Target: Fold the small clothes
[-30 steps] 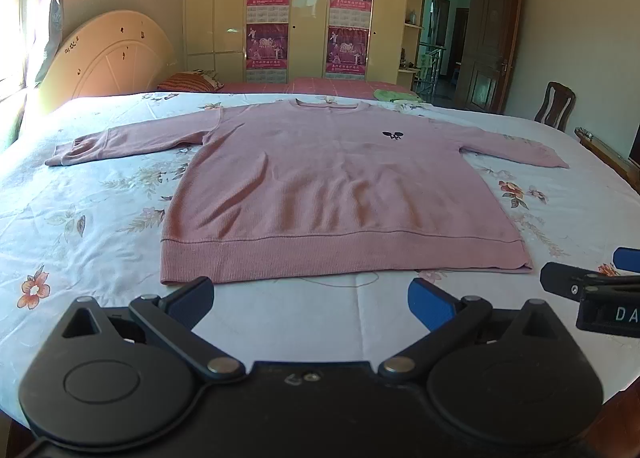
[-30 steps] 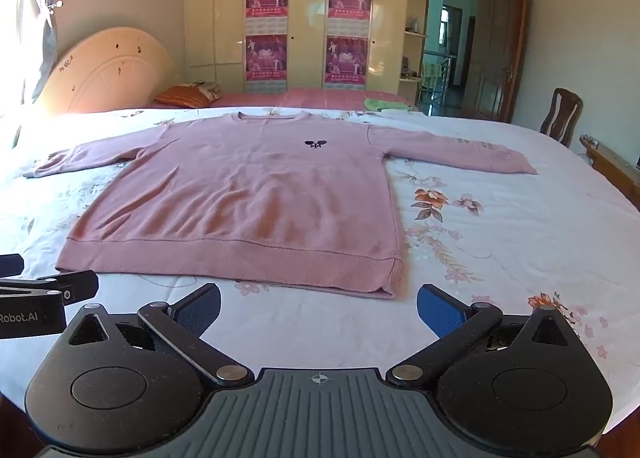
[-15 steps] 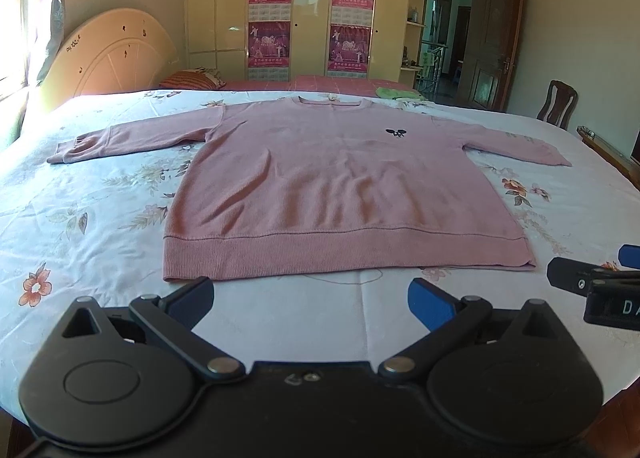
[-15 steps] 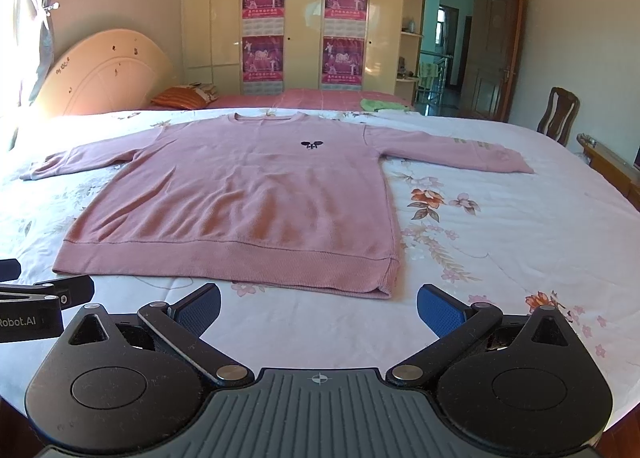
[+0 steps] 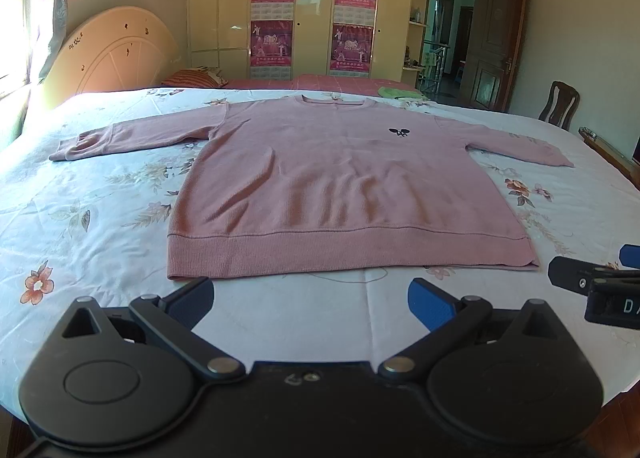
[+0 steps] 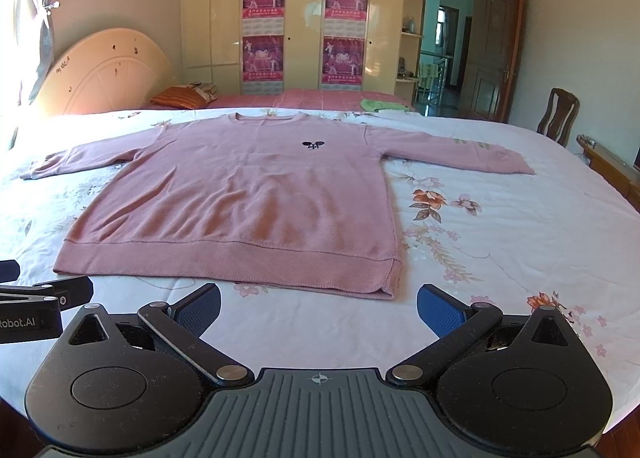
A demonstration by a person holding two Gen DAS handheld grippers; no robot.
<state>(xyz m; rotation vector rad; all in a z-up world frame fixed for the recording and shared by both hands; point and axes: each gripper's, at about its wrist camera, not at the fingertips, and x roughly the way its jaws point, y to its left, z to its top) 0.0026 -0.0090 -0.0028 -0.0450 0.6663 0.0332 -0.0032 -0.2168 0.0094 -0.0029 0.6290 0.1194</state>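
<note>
A pink long-sleeved sweater (image 5: 340, 185) lies flat, front up, on the floral sheet, both sleeves spread out, hem towards me; it also shows in the right wrist view (image 6: 248, 197). My left gripper (image 5: 312, 302) is open and empty, just short of the hem near its left half. My right gripper (image 6: 319, 310) is open and empty, just short of the hem's right corner (image 6: 390, 290). Each gripper's edge shows in the other's view: the right one (image 5: 596, 286) and the left one (image 6: 36, 298).
The floral bed sheet (image 5: 80, 217) spreads wide on both sides of the sweater. A second bed with a striped pillow (image 6: 180, 97) and a green cloth (image 6: 380, 105) stands behind. A wooden chair (image 6: 558, 117) and a wooden edge (image 6: 608, 165) are at the right.
Both grippers have crept a little closer to the sweater's hem. The sweater has not moved and both grippers stay open.
</note>
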